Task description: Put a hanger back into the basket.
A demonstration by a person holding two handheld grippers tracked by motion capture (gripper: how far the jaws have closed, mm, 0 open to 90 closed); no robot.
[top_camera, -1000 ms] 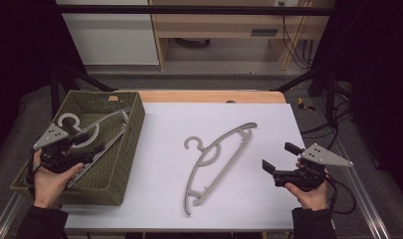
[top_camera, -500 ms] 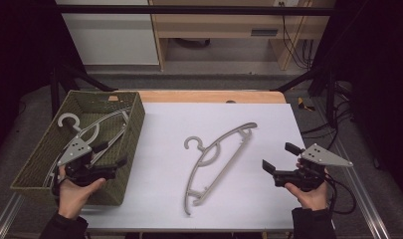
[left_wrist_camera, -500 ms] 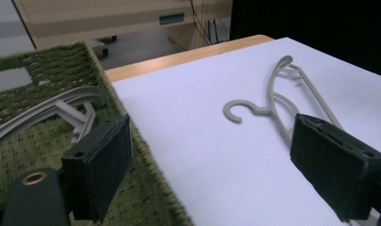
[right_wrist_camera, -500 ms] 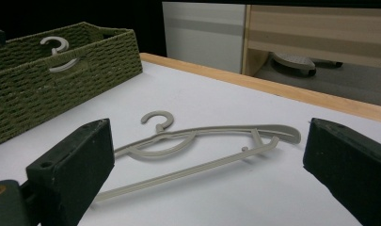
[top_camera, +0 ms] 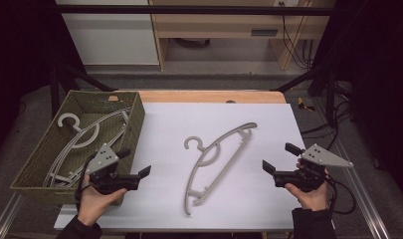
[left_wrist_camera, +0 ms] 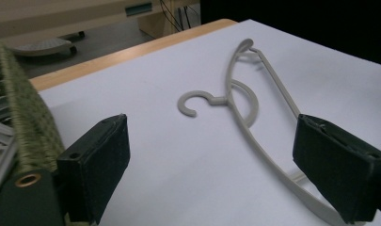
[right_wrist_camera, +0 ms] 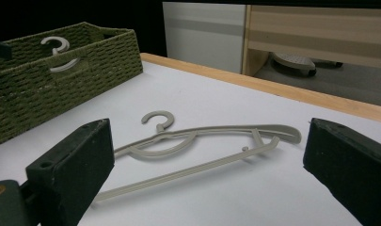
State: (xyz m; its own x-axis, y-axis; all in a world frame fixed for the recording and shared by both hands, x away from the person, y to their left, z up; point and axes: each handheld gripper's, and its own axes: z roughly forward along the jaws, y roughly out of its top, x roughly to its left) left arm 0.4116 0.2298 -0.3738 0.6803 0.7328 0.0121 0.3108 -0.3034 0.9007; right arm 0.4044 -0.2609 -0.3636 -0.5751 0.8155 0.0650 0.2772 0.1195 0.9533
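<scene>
A grey plastic hanger lies flat on the white table, hook toward the left. It also lies ahead of the jaws in the left gripper view, hanger, and in the right gripper view, hanger. My left gripper is open and empty at the near right corner of the green woven basket. My right gripper is open and empty to the right of the hanger. Several more grey hangers lie inside the basket.
The basket takes up the table's left side. A wooden strip runs along the far table edge. Beyond it stand a white cabinet and a wooden shelf unit. Cables trail from the right gripper.
My left gripper has moved from over the basket toward the right and nearer, ending at the basket's near right corner over the table. The right gripper and hanger have stayed put.
</scene>
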